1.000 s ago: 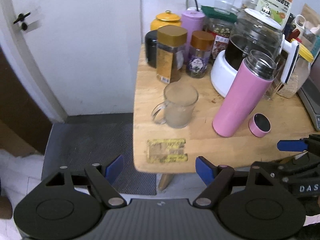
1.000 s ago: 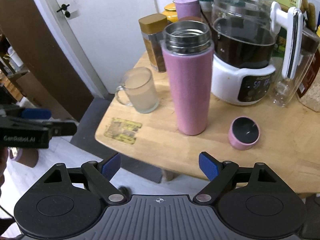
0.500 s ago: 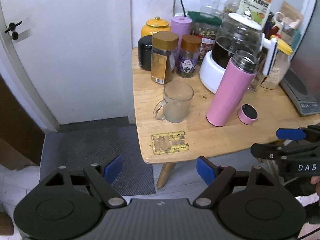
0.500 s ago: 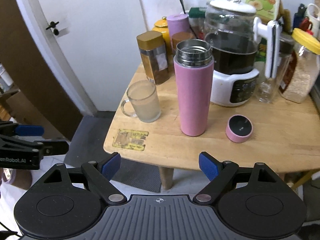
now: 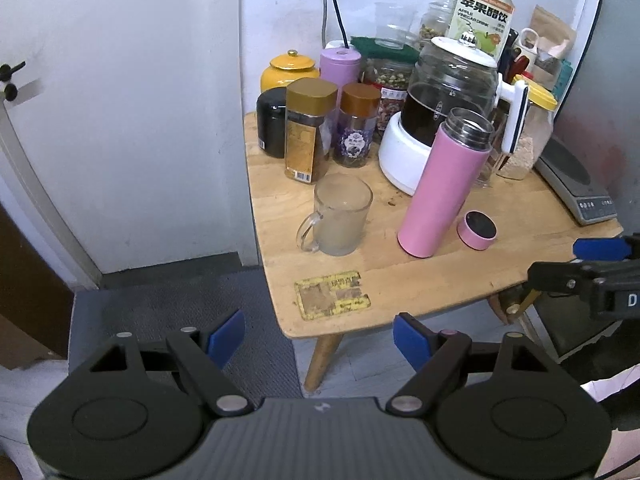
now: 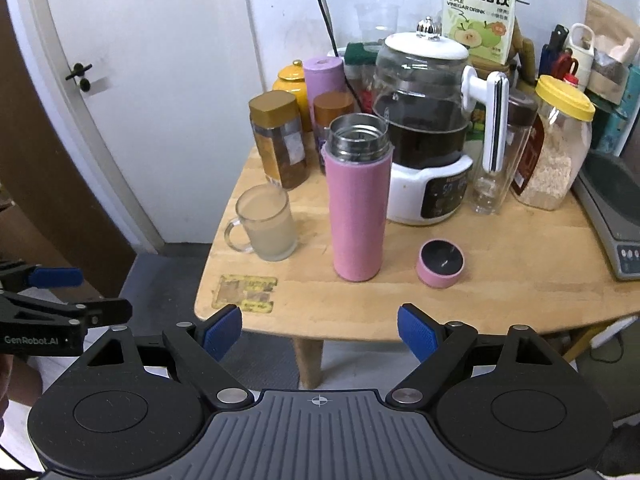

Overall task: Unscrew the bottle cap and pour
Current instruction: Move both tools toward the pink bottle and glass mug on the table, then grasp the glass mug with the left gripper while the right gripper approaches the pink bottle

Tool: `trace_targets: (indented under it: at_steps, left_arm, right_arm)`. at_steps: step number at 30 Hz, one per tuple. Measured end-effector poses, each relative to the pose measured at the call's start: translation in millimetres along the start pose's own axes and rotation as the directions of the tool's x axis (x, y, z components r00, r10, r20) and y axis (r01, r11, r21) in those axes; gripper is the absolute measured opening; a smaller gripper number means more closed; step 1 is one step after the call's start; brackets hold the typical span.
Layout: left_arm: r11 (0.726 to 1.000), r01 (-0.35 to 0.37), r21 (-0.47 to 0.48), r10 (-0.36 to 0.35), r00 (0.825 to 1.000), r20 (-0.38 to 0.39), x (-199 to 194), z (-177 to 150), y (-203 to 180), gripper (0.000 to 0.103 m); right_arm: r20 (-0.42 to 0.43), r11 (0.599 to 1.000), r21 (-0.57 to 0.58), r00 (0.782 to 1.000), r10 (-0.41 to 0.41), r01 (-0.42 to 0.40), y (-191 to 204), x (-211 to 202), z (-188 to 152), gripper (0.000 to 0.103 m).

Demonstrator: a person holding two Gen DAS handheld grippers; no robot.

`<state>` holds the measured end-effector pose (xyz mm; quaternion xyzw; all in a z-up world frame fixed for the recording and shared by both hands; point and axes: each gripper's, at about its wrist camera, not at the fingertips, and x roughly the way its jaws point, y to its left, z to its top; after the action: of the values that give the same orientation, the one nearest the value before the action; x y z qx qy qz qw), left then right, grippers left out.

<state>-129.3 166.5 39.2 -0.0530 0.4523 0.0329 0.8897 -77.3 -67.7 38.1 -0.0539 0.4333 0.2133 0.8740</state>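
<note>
A pink thermos bottle (image 5: 444,188) (image 6: 357,208) stands upright and uncapped on the wooden table (image 5: 400,280) (image 6: 500,300). Its pink cap (image 5: 478,230) (image 6: 441,263) lies open side up just right of it. A glass mug (image 5: 340,218) (image 6: 267,222) with cloudy liquid stands left of the bottle. My left gripper (image 5: 319,338) is open and empty, off the table's front edge. My right gripper (image 6: 319,330) is open and empty, also off the front edge. Each gripper shows at the edge of the other's view.
A glass kettle (image 6: 424,128) with dark liquid stands behind the bottle. Several jars (image 5: 310,128) and a vinegar drink carton (image 6: 478,8) crowd the back. A scale (image 5: 576,184) sits at the right edge. A worn yellow sticker (image 5: 332,294) marks the front. A grey mat (image 5: 172,300) lies below.
Both grippers have pulled back from the table, so the bottle, cap and mug look smaller and farther away. Both stay open and empty.
</note>
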Motion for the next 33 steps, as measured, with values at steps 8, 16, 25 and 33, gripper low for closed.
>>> trace_targets:
  at_steps: [8, 16, 25, 33]
  left_arm:
    - [0.999, -0.039, 0.038, 0.039, 0.999, 0.015, 31.8, 13.9, -11.2, 0.083]
    - [0.991, -0.072, 0.112, 0.067, 0.997, 0.045, 65.0, 19.2, -24.4, 0.083]
    - [0.985, 0.000, 0.175, -0.007, 0.999, 0.042, 126.1, 30.0, -7.2, 0.083]
    - [0.978, 0.044, 0.205, -0.062, 0.995, 0.083, 156.5, 29.6, -3.1, 0.083]
  right_arm:
    - [0.013, 0.998, -0.023, 0.998, 0.065, -0.064, -17.3, 29.4, 9.1, 0.088]
    - [-0.001, 0.996, -0.001, 0.996, 0.089, -0.089, -36.2, 62.7, 17.2, 0.088]
    - [-0.002, 0.999, 0.022, 0.999, 0.042, -0.042, -43.9, 94.7, 31.0, 0.088]
    - [0.009, 0.999, 0.048, 1.000, 0.021, -0.021, -36.0, 113.5, 34.0, 0.088]
